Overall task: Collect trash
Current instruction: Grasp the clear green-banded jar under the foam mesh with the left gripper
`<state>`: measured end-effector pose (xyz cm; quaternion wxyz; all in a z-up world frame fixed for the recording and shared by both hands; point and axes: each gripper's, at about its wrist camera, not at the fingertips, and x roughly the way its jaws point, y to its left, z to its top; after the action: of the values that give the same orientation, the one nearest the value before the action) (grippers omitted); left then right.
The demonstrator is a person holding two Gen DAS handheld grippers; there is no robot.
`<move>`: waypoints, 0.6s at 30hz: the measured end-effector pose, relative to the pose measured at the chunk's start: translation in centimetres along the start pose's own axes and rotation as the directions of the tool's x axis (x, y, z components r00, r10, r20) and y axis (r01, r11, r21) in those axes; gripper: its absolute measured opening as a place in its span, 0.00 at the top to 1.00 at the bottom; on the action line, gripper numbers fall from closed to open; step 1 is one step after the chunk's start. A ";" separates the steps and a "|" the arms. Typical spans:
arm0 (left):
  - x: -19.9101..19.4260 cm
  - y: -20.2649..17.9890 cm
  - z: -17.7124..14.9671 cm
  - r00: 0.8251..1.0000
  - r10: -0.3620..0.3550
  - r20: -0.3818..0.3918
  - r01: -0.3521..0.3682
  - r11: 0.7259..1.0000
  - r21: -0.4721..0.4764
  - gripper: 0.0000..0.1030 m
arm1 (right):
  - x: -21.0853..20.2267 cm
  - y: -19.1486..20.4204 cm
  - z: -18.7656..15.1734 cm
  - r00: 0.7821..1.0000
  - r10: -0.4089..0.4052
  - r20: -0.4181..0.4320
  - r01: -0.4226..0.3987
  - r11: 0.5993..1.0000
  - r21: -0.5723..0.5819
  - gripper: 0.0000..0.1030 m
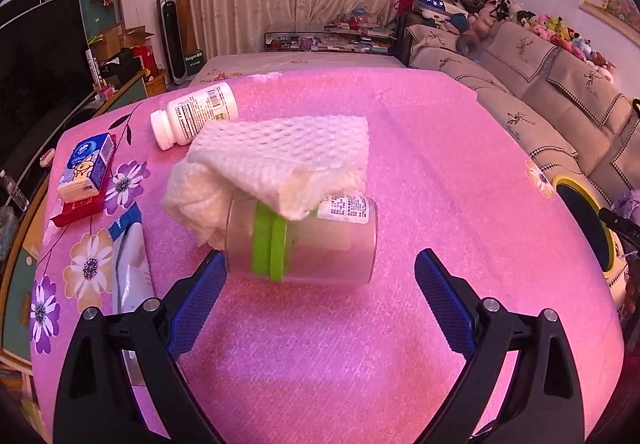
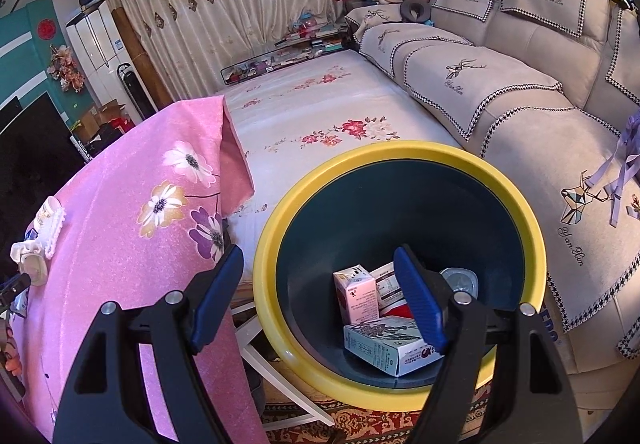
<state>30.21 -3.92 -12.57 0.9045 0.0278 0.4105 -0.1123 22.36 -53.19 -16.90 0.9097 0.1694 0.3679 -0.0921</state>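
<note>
In the left wrist view a clear jar [image 1: 320, 244] with a green band lies on its side on the pink tablecloth [image 1: 440, 172]. A crumpled white paper towel [image 1: 276, 160] is draped over it. My left gripper [image 1: 320, 264] is open, its fingertips on either side of the jar, the left one touching it. A white pill bottle [image 1: 194, 114] lies behind. In the right wrist view my right gripper [image 2: 320, 260] is open and empty above a yellow-rimmed bin [image 2: 516, 196] that holds a pink carton [image 2: 358, 298] and a pale green box [image 2: 388, 344].
A tissue pack [image 1: 86, 168] on a red box and a wet-wipes pack [image 1: 130, 264] lie at the table's left. The bin shows at the table's right edge [image 1: 580, 220]. A beige sofa [image 2: 500, 84] and a white floral bed [image 2: 320, 112] stand beyond.
</note>
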 end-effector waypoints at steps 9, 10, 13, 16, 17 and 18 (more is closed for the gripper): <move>1.7 -0.1 0.7 0.999 0.038 -0.038 -0.039 0.999 -0.026 0.11 | 0.3 -0.3 -0.1 1.000 0.012 -0.014 -0.011 1.000 0.015 0.29; 1.9 -0.1 0.8 0.998 0.043 -0.042 -0.044 0.999 -0.032 0.15 | 0.3 -0.3 -0.2 1.000 0.012 -0.014 -0.012 1.000 0.015 0.29; 1.9 0.4 0.8 0.997 0.067 -0.044 -0.069 0.996 -0.060 0.30 | 0.2 -0.3 -0.2 1.000 0.017 -0.012 -0.017 1.000 0.017 0.29; 1.2 1.3 0.4 0.998 0.027 -0.056 -0.033 0.994 -0.104 0.30 | 0.0 -0.5 -0.1 1.000 0.020 -0.007 -0.020 1.000 0.021 0.29; 0.8 1.4 0.2 0.998 0.023 -0.056 -0.029 0.994 -0.109 0.30 | -0.1 -0.6 -0.1 1.000 0.020 -0.005 -0.020 1.000 0.022 0.29; 0.4 1.4 -0.1 0.998 0.021 -0.057 -0.027 0.994 -0.107 0.30 | -0.2 -0.7 -0.1 1.000 0.021 -0.004 -0.021 1.000 0.024 0.29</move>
<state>30.66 -2.61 -12.99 0.8942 -0.0132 0.4405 -0.0782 21.91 -53.79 -16.98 0.9078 0.1841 0.3667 -0.0866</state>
